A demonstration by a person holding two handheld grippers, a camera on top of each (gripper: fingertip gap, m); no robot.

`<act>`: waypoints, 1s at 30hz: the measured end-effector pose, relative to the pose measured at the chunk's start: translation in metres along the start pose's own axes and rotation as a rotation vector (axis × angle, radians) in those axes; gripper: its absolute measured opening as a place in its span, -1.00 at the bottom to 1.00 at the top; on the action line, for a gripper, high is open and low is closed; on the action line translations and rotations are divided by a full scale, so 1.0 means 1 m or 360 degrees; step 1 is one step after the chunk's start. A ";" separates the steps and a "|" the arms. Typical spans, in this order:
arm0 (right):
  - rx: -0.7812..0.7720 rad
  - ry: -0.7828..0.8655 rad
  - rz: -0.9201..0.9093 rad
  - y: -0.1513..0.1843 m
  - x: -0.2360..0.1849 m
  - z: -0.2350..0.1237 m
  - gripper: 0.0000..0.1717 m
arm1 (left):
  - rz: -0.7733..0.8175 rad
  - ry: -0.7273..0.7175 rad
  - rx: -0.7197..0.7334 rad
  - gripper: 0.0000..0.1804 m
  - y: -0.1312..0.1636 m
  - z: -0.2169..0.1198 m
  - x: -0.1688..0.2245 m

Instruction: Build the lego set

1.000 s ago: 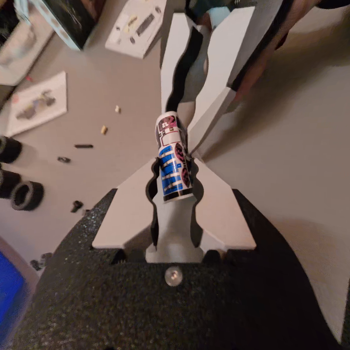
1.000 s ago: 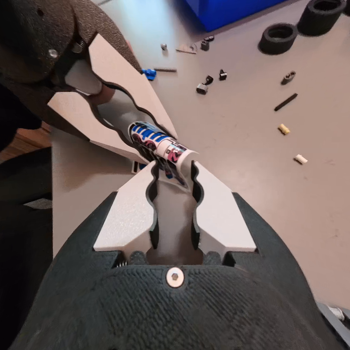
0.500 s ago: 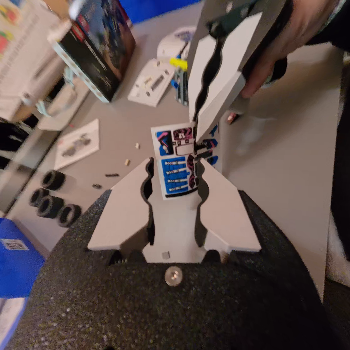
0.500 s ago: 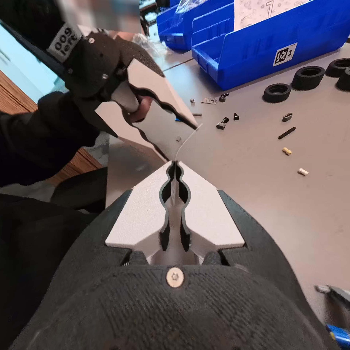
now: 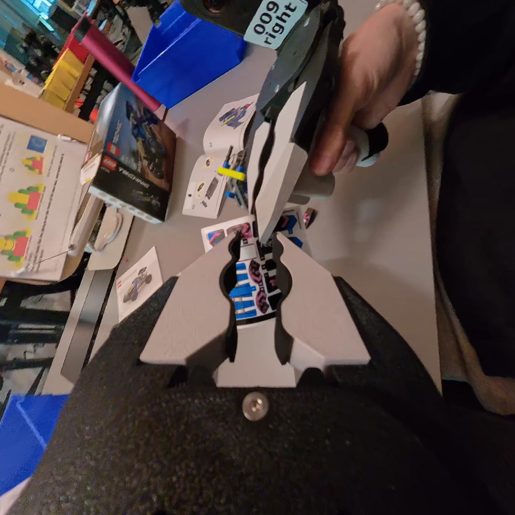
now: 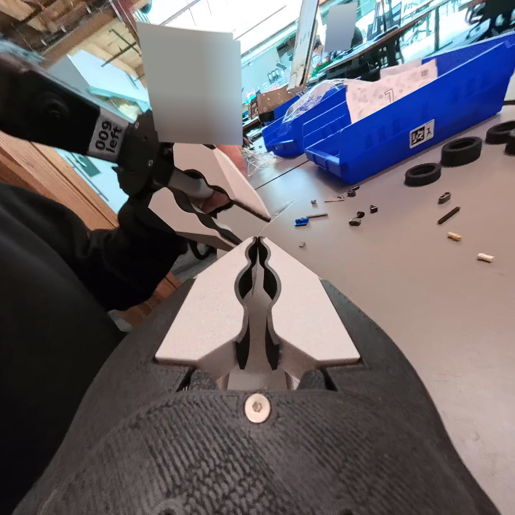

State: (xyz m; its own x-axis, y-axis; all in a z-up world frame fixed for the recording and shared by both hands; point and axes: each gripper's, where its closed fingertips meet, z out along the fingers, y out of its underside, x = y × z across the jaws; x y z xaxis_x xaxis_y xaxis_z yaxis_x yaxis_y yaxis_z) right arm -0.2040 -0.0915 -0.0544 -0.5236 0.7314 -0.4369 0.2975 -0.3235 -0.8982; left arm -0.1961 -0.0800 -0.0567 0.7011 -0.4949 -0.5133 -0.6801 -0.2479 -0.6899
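Observation:
A sticker sheet point(image 5: 250, 281) with blue, pink and black stickers hangs flat above the grey table point(image 5: 376, 250). My right gripper point(image 6: 257, 237) is shut on the sheet's edge. In the right wrist view the sheet shows edge-on as a thin pale line point(image 6: 278, 211) running up from the fingertips. The left wrist view shows the right gripper's fingers point(image 5: 276, 181) coming down onto the sheet's top edge. My left gripper point(image 5: 257, 235) is open, jaws apart, with the sheet seen through the gap. In the right wrist view one left fingertip point(image 6: 264, 217) lies against the sheet.
Blue bins point(image 6: 390, 133) stand at the back. Black tyres point(image 6: 423, 174) and small loose parts point(image 6: 355, 220) lie on the table. A dark set box point(image 5: 133, 167), an open instruction booklet point(image 5: 211, 178), a partly built model point(image 5: 231, 172) and a leaflet point(image 5: 139, 281) lie beyond the sheet. Left and right tips are no more than a few centimetres apart.
The sheet was curled in the left gripper's jaws. The right gripper shut on its edge, the left let go, and the sheet flattened out. The left jaws have since narrowed.

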 end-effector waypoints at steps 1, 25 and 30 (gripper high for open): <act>-0.0007 0.0020 -0.0055 0.001 -0.001 -0.002 -1.00 | -0.0001 0.0038 -0.0001 -0.79 -0.002 0.002 0.002; -0.0241 0.0025 -0.1287 0.030 -0.030 -0.019 -1.00 | -0.0024 0.0691 0.0075 -0.94 -0.017 -0.003 0.043; -0.0305 0.0042 -0.1363 0.036 -0.027 -0.018 -1.00 | 0.0002 0.0723 0.0022 -1.00 -0.012 -0.002 0.047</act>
State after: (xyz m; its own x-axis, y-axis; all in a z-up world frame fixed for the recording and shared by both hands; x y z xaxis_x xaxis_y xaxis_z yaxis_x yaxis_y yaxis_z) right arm -0.1648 -0.1125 -0.0741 -0.6104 0.6911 0.3870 -0.0589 0.4476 -0.8923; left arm -0.1555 -0.1019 -0.0716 0.5335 -0.8110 -0.2403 -0.6757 -0.2377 -0.6978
